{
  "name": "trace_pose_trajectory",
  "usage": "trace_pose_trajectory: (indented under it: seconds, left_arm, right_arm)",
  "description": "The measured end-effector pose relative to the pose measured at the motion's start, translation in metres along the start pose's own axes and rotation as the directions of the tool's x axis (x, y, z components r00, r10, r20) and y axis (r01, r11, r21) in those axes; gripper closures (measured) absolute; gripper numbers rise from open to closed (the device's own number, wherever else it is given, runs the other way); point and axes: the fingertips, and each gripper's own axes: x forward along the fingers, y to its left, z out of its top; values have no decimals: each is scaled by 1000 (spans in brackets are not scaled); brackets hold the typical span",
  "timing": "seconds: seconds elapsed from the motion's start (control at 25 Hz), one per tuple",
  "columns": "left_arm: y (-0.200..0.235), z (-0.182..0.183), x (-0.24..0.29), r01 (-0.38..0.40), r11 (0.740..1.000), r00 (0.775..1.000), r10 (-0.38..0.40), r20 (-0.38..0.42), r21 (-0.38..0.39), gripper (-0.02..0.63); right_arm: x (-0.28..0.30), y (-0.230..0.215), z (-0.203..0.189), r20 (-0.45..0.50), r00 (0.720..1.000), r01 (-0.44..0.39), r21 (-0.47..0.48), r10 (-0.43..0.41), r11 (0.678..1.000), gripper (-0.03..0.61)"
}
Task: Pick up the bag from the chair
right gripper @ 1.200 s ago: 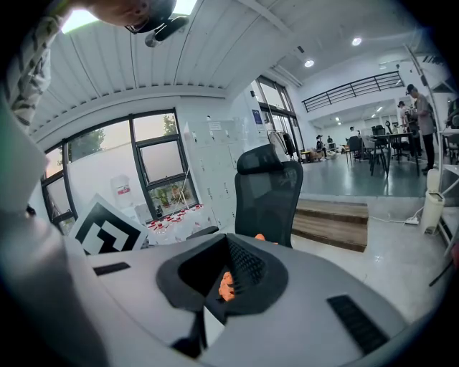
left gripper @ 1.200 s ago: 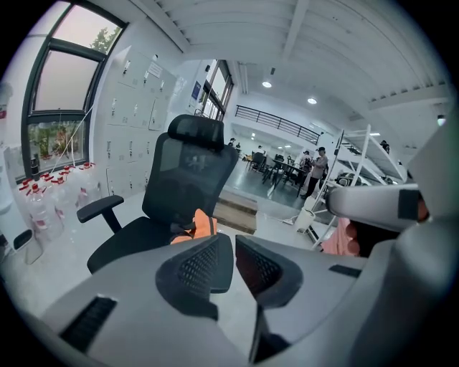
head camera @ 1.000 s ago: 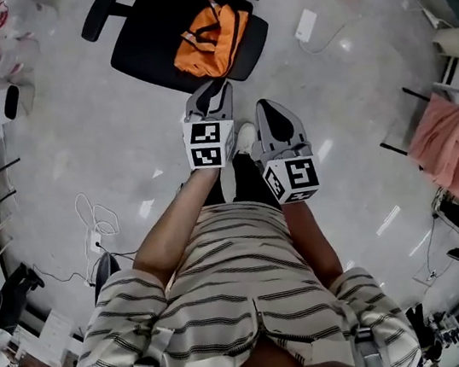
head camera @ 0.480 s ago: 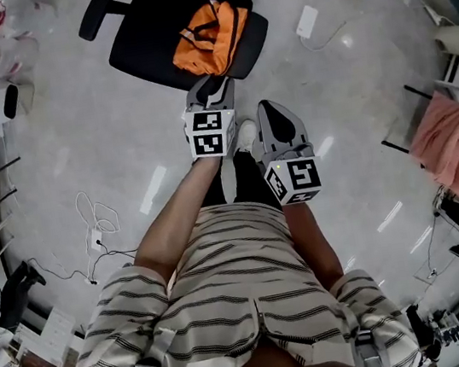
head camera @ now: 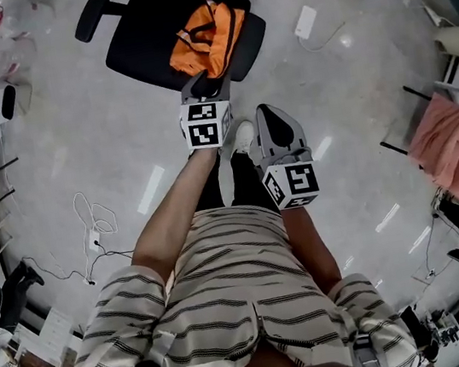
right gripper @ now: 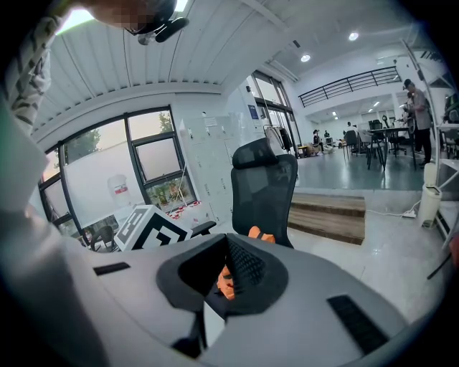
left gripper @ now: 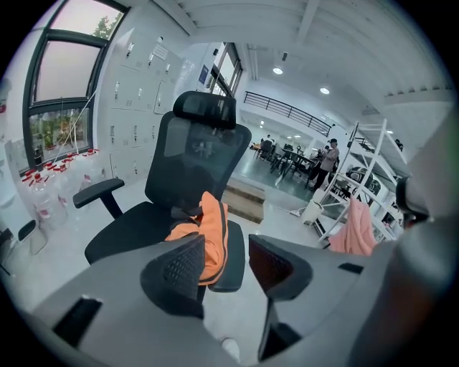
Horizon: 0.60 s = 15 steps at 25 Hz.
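Before the crumpled orange bag (head camera: 207,39), the left tool (left gripper: 226,252) has just spread, empty; right tool (right gripper: 225,251) closed.

open floor (head camera: 103,146) before chair (head camera: 148,49), armrest (head camera: 94,11) at side

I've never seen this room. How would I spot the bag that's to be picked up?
Find the black office chair with armrests, standing on the pale floor. On its seat lies the bag, soft and crumpled. It is the only thing on the chair, bright orange with black straps, unlike the paler pink cloth hanging off to the right.
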Motion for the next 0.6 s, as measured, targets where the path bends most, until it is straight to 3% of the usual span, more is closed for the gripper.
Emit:
trace_pose_trajectory:
  seconds: [0.6]
  left_arm:
    - [9,-17,33,-15,1000,997,14,-71,-15,393]
  right_arm:
    - [1,-7,-11,-28,1000,0,4,0,1000,560]
